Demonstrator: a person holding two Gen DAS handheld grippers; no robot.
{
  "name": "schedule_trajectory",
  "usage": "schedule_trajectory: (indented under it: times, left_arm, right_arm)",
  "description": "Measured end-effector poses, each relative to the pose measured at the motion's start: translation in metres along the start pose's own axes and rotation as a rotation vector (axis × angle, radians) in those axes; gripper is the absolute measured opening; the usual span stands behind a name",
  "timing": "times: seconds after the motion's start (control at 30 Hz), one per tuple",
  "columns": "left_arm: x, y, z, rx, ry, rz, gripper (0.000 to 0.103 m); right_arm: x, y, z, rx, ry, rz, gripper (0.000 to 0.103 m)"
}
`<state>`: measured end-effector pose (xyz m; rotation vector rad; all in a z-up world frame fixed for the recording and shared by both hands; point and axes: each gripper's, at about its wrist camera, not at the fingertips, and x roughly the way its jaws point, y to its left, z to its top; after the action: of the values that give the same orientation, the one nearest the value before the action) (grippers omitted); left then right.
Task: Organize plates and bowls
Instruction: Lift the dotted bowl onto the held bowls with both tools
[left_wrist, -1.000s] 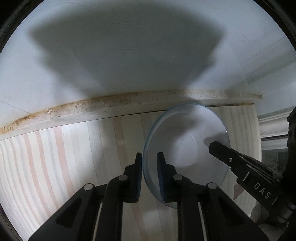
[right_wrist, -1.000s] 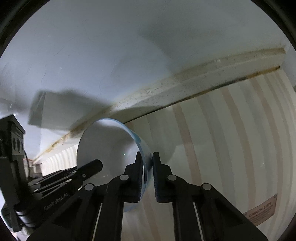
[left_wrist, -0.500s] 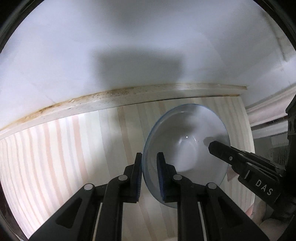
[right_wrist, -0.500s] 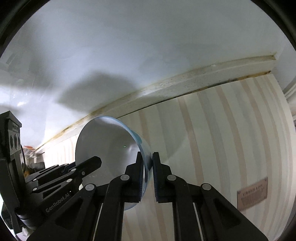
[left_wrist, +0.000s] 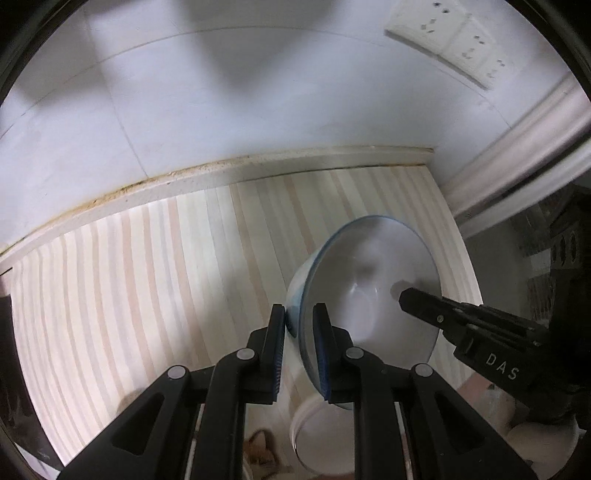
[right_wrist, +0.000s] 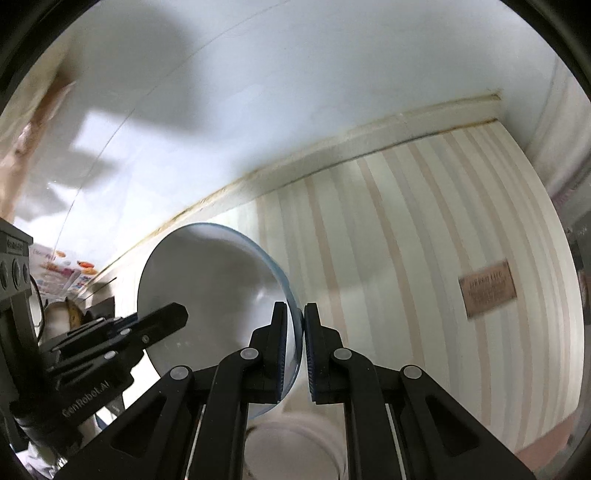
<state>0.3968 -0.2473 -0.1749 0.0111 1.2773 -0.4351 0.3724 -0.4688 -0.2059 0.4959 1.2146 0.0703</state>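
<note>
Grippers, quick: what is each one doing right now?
Left gripper: shut on the rim of the white blue-rimmed bowl.
Right gripper: shut on the same bowl's opposite rim.

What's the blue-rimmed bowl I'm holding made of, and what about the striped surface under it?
Bowl: likely glazed ceramic or porcelain; opaque white, glossy highlights, thin blue rim, though melamine is possible. Striped surface: looks like printed vinyl or laminate, flat and smooth with a faint sheen; cloth cannot be ruled out.

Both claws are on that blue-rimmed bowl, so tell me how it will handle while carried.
The bowl looks rigid and glazed, so probably slippery: the left claw and right claw pinch only thin rim. It hangs tilted above the striped counter, so likely to chip or break if dropped.
</note>
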Motion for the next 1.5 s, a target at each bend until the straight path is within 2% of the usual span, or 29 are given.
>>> schedule_trajectory:
  times: [0.27, 0.53, 0.73, 1.07, 1.5]
  left_arm:
    - [-0.026, -0.009, -0.044, 0.041, -0.006, -0.015, 0.013]
    - [-0.005, -0.01, -0.084, 0.048, 0.064, -0.017, 0.013]
    - [0.02, -0.01, -0.106, 0.056, 0.136, -0.007, 0.013]
    - [0.049, -0.016, -0.12, 0.085, 0.206, 0.034, 0.013]
    - [0.061, -0.02, -0.117, 0.124, 0.235, 0.089, 0.013]
  right_arm:
    - [-0.036, 0.005, -0.062, 0.01, -0.004, 0.011, 0.011]
    - [-0.046, 0.003, -0.112, 0.022, 0.03, 0.0, 0.011]
    - [-0.028, -0.014, -0.138, 0.049, 0.085, -0.011, 0.011]
    - [0.0, -0.035, -0.149, 0.078, 0.151, -0.031, 0.011]
    - [0.011, -0.038, -0.144, 0.082, 0.186, -0.041, 0.011]
